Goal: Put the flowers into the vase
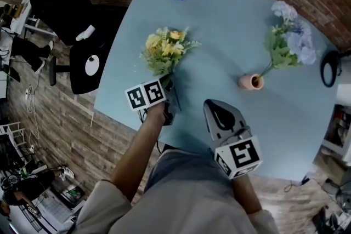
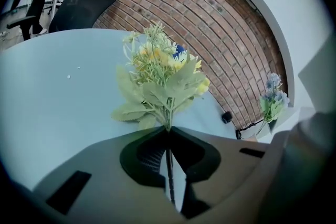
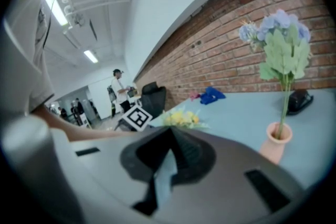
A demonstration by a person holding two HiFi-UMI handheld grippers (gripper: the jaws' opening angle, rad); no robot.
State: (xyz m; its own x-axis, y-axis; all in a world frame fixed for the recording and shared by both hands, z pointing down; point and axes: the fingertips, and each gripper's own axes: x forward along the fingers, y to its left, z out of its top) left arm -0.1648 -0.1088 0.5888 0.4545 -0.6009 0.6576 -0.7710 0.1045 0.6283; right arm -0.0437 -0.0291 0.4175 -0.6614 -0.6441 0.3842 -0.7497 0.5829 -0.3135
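**A:** Yellow flowers (image 1: 166, 47) are well to the left of the vase (image 1: 251, 81), pinched by the stem (image 2: 169, 157). How would you get them in?

**B:** Lift them clear of the table (image 1: 230, 19), carry them across to the vase, and stand the stem upright above its mouth before lowering. The mouth looks narrow. The blue flowers (image 1: 290, 35) already stand in it, leaning up and away to the right. So I'd aim the stem tip at the free side of the opening and go slowly, since a knock could tip the vase.

**A:** And the left gripper (image 2: 168, 131)?

**B:** Nearly closed, with its jaws clamped on the thin stem just under the leaves and the blooms pointing away from it. I can't tell whether the bunch rests on the table.

**A:** The right gripper (image 3: 169, 131)?

**B:** Its jaw tips meet with nothing between them. It hovers near the vase, on the person's side, touching nothing. It could steady the vase during the drop.
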